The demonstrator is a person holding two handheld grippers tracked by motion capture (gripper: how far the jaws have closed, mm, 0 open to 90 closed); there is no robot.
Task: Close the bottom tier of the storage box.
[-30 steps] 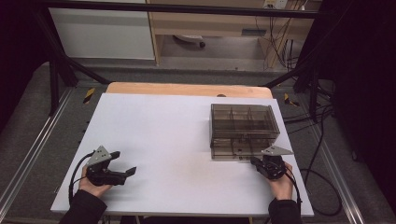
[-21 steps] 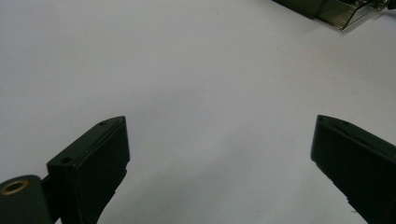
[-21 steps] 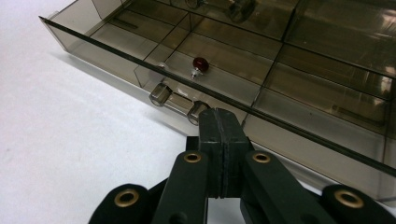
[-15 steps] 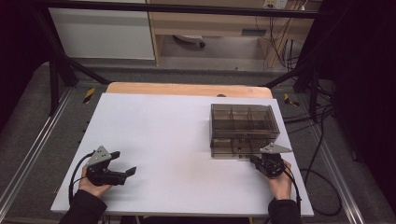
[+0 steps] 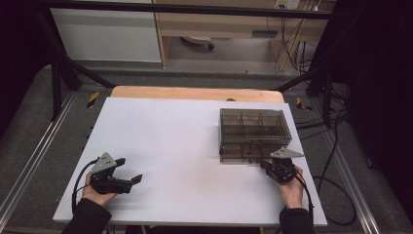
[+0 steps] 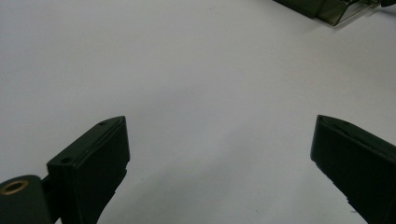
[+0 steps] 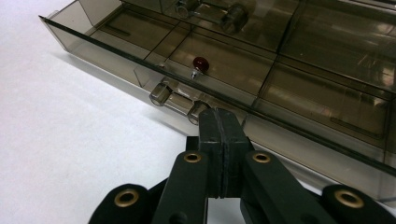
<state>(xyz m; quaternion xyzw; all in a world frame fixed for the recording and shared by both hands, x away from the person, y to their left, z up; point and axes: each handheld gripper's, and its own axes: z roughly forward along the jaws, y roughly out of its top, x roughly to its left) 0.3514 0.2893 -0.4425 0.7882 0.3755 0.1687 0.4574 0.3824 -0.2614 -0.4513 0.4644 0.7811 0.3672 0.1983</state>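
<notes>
On table's right half sits smoky compartment box, long axis left-right, latch side facing the person. Right gripper just beside its near-right corner, jaws pressed together at the latch. Left gripper well apart, jaws wide.

Black fingers, brass rivets, grey three-cornered plate, dark sleeves.

Bare table between hands, smoky box seemingly blocking right tongs
</notes>
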